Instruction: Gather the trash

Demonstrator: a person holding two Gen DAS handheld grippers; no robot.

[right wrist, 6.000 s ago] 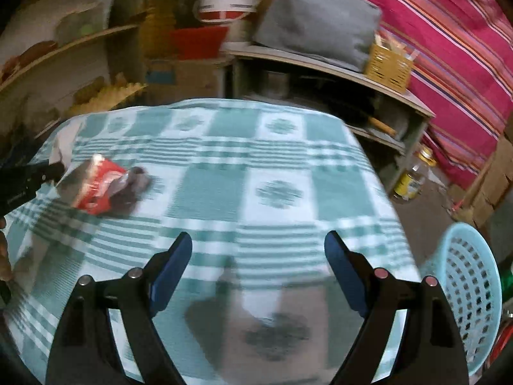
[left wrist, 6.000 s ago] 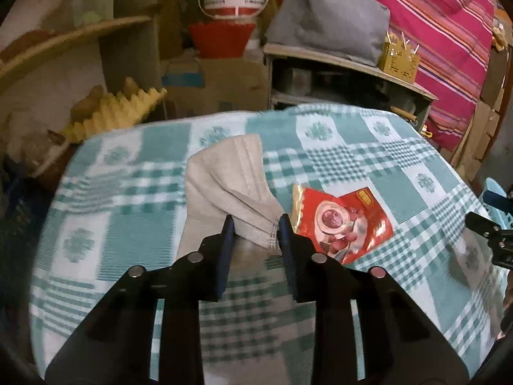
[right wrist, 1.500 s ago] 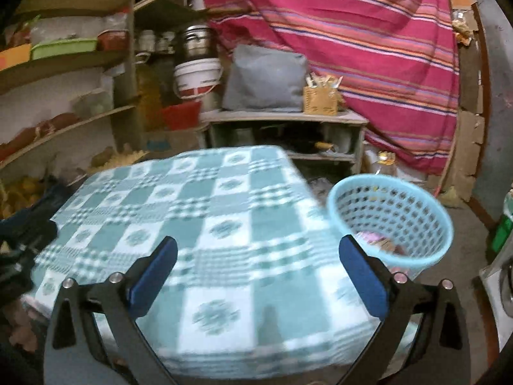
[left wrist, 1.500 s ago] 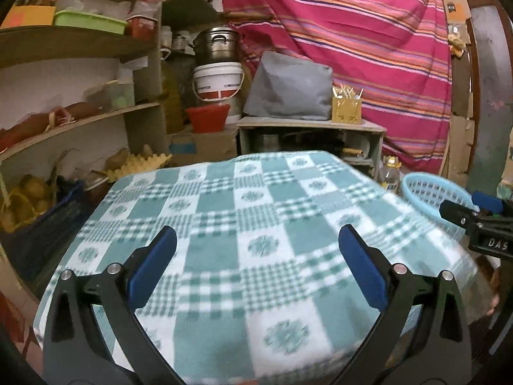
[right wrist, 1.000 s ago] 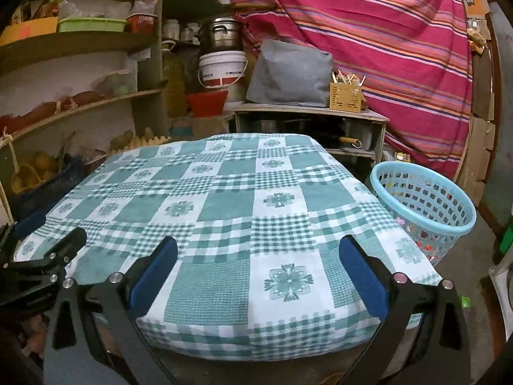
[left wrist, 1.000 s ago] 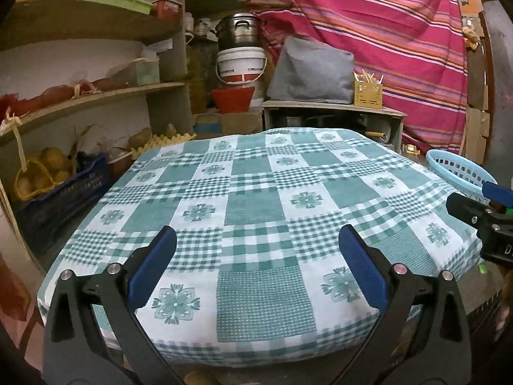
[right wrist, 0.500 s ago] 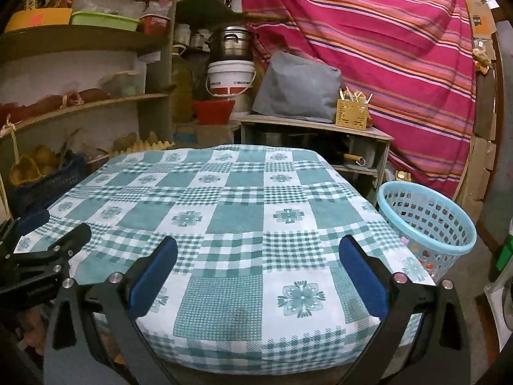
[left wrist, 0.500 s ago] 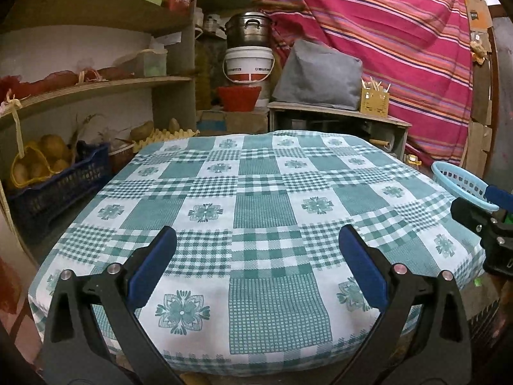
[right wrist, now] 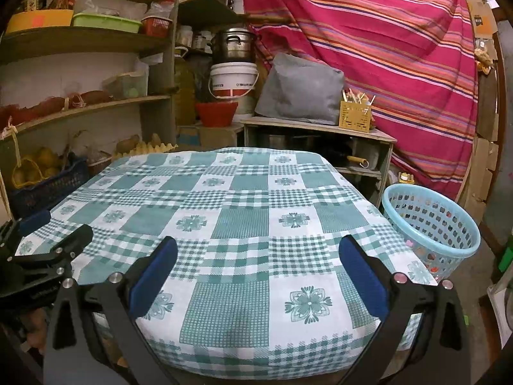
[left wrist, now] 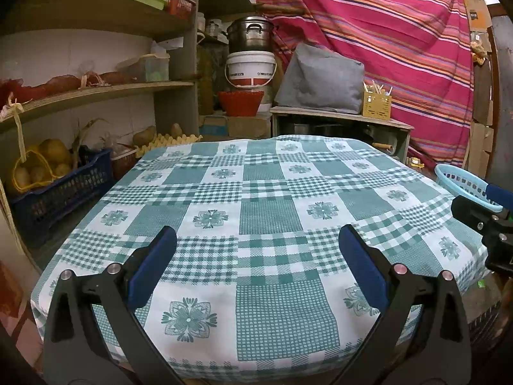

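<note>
A counter draped in a green-and-white checked cloth with flower motifs fills the middle of both views. Its top is bare cloth.

The left tool is released, its blue-padded fingers spread wide and holding nothing, level with the near edge of the counter. The right tool is likewise released and empty, beside it at the same edge. Each tool shows at the edge of the other's view.

The task's thing, a light blue basket with a perforated wall, stands on the floor just beside the counter's right side. Small coloured scraps lie inside it; what they are cannot be told.

To the left, wooden shelves run along the wall, carrying tubs, trays and red net bags. Below them a dark blue crate holds a yellow net of round produce, and an egg tray sits behind the counter's far left corner.

Behind the counter, a steel pot sits on a white bucket, above a red bowl. To their right a low cabinet carries a grey cushion and a yellow holder of sticks. A pink striped curtain hangs across the back and right of the room.
</note>
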